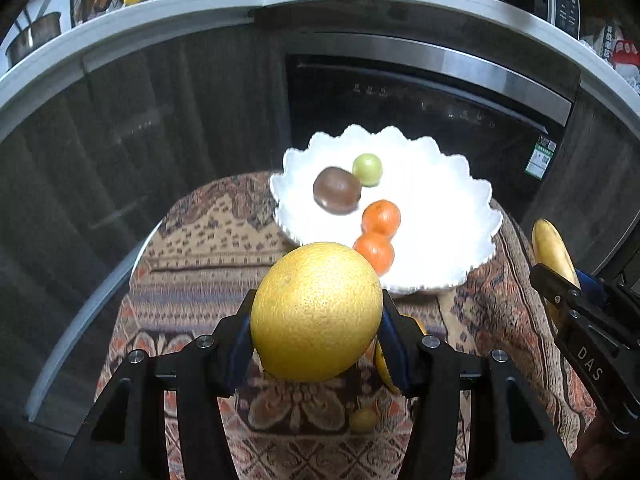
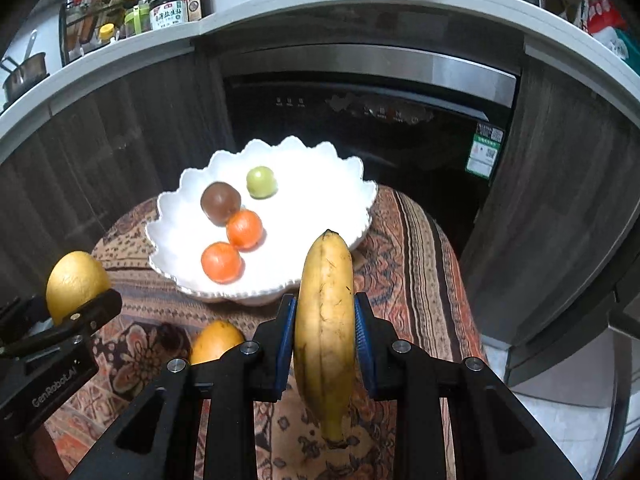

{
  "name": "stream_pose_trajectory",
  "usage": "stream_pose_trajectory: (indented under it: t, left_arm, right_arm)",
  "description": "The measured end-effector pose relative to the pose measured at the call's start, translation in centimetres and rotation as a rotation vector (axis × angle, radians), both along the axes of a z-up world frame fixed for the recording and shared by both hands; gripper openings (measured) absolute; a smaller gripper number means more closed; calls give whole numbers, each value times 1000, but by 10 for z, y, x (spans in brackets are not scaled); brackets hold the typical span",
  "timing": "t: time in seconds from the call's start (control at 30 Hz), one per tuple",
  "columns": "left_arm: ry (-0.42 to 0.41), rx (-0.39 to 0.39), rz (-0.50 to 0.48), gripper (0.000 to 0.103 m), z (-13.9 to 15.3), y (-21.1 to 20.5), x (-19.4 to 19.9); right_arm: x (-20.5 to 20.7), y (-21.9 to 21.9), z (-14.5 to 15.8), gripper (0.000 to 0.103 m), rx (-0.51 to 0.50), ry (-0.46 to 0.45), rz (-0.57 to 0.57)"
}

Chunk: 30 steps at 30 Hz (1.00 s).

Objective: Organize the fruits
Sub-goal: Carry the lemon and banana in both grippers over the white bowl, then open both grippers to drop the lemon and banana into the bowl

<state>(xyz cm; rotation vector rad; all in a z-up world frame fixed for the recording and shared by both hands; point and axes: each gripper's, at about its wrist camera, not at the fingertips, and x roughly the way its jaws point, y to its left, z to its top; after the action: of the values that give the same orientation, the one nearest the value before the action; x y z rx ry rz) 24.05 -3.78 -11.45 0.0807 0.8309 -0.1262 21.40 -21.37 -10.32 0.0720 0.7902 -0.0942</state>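
My left gripper (image 1: 316,316) is shut on a large yellow grapefruit (image 1: 316,312), held above the patterned cloth. My right gripper (image 2: 325,330) is shut on a yellow banana (image 2: 326,320) that stands lengthwise between the blue pads. Ahead sits a white scalloped bowl (image 2: 320,208) holding two tangerines (image 2: 221,262), a brown round fruit (image 2: 220,203) and a small green fruit (image 2: 261,182). The same bowl (image 1: 440,208) lies just beyond the grapefruit in the left wrist view. The banana (image 1: 554,254) and right gripper show at the right edge there.
A yellow-orange fruit (image 2: 216,342) lies on the patterned cloth (image 2: 404,248) below the bowl, and a small yellow fruit (image 1: 363,419) lies under the left gripper. Behind the small table stand a dark built-in appliance (image 2: 380,120) and wood cabinets under a white counter with bottles.
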Motion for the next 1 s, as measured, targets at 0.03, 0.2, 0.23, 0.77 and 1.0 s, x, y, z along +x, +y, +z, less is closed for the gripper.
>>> stream_pose_trajectory:
  t: [0.03,0.2,0.23,0.77,1.0]
  left_arm:
    - [-2,-1,-3,55,2,-1,3]
    - [-12,-10,-16,55,11,-6,22]
    - [-16,-10,-19,55,12,-7,26]
    - [1,-14,-58,55,3,-25,90]
    - [41,-27,-69,55,-14,-27,116]
  right_arm:
    - [2,0,3,29,-1,-5,1]
    - [18,-1,15,29,-2,-25,2]
    - [22,-2,17,29,0,-28,1]
    - [81,-17,8,29,43,9,-23]
    - [107,-13,-3,29,46,36,-5]
